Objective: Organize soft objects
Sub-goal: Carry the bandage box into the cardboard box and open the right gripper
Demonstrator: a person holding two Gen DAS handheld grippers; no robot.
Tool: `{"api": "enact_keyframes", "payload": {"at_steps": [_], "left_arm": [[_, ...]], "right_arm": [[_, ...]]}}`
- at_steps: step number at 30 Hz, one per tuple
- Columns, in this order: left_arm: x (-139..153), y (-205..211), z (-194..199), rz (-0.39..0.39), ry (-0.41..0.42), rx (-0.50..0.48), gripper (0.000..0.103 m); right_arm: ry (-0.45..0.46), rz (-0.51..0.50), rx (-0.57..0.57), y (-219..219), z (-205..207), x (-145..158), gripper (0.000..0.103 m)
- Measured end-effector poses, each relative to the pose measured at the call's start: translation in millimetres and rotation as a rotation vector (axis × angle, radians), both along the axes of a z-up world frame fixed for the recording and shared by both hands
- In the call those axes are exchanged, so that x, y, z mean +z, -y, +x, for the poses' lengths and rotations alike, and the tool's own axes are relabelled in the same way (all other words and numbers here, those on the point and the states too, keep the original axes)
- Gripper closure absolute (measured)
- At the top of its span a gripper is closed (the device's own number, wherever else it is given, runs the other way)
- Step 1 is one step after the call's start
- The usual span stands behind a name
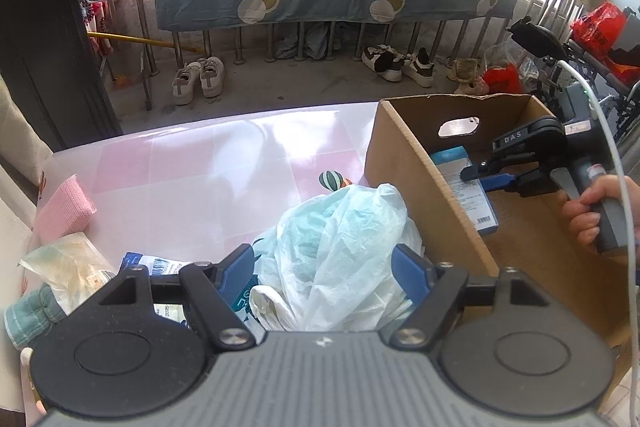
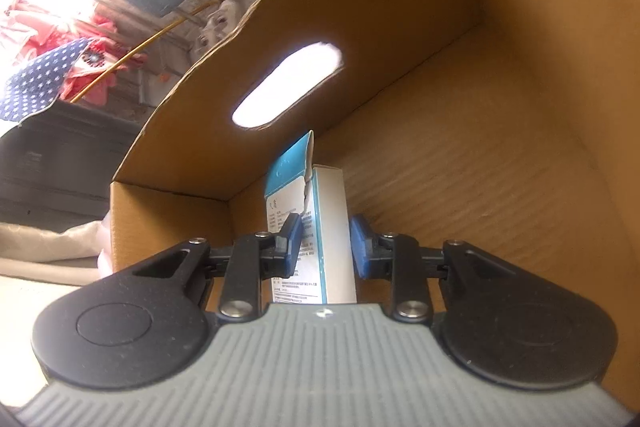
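Cardboard box (image 1: 404,163) with blue-and-white carton (image 2: 326,227) inside.

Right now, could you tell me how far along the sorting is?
Early. The right gripper has a blue-and-white carton inside the cardboard box, jaws apart around it. The left gripper straddles a plastic bag. The pink cloth and packets wait on the table.

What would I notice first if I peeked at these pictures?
Probably the big crumpled plastic bag sitting between the open fingers of the left hand-held gripper, on the pink checked table. Next to it, on the right, stands a brown cardboard box. Inside the box, the right hand-held gripper has a blue-and-white carton between its fingers.
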State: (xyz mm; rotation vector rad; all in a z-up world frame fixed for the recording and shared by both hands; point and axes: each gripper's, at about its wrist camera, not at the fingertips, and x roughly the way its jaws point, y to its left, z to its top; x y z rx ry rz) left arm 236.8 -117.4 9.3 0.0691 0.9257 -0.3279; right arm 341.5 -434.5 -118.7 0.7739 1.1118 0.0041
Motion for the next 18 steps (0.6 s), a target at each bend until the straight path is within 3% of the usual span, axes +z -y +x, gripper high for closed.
{"api": "enact_keyframes", "payload": {"at_steps": [8,12,18], "left_arm": [[-2.5,-5.6,-20.6,0.022,0.011,-0.006,0.026],[-3.7,-18.7,-32.9,0.014,0.025,0.014,0.026],[-6.4,-39.8,-52.9,0.027,0.048,0.065,0.026]], "right_arm": [[0.034,-0.019,0.156,-39.6,30.9,-11.2,0.072],[0.060,-0.059,0.138,-39.1,24.3,1.8,0.072],[0.035,-0.002,0.090,-36.0,13.4,-3.9,0.072]]}}
